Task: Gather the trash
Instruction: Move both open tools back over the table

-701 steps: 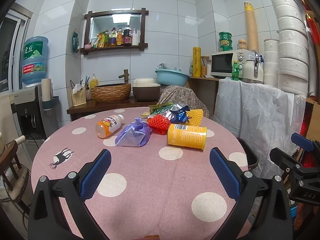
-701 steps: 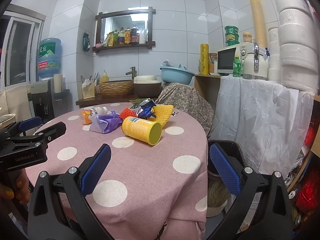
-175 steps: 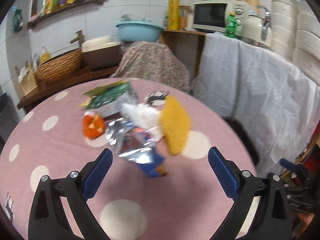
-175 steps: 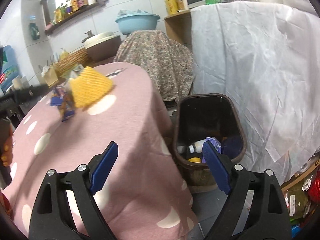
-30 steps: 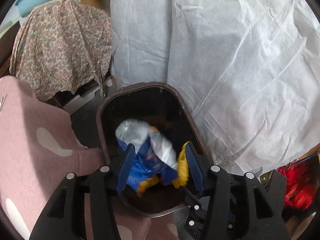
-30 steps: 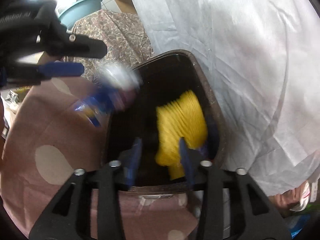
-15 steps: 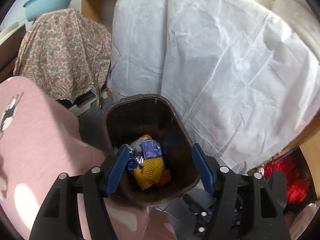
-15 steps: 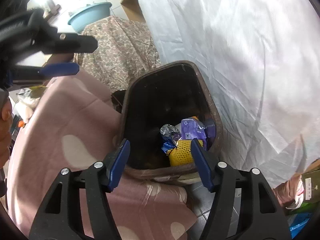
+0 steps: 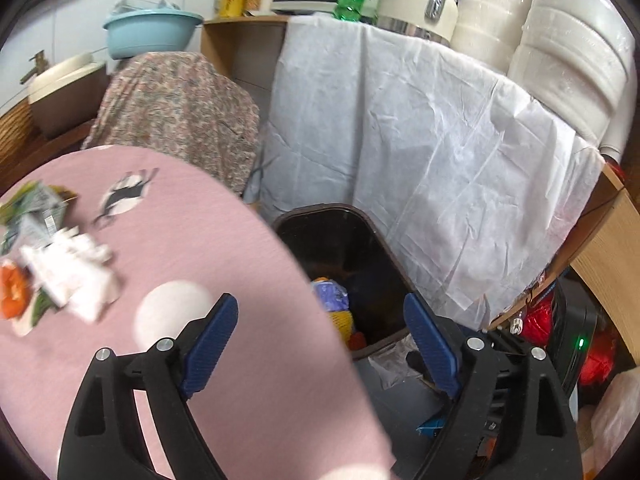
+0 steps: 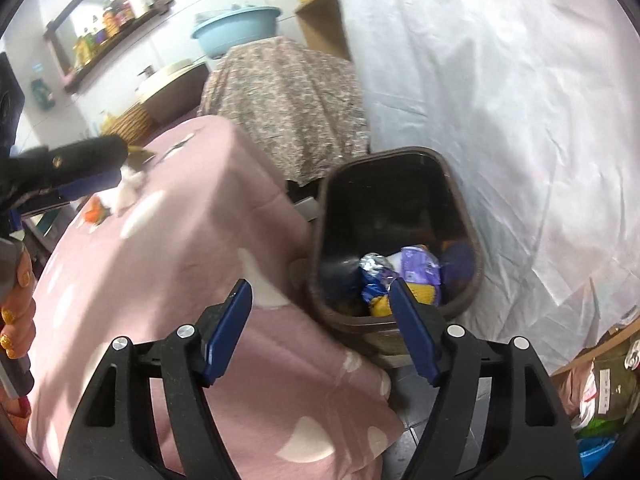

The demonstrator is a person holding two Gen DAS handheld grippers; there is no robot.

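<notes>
both your left gripper [image 9: 320, 336] and right gripper [image 10: 320, 320] had fingers spread, empty. the white crumpled wrapper [image 9: 76, 276] on the desk [image 9: 224, 240] looked light and soft, so pinch a raised fold.

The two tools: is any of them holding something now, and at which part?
Nothing is held. The left tool and the right tool are both open and empty; the trash lies in the bin.

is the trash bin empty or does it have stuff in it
Not empty: the trash bin holds a foil wrapper, a purple packet and yellow netting at the bottom.
</notes>
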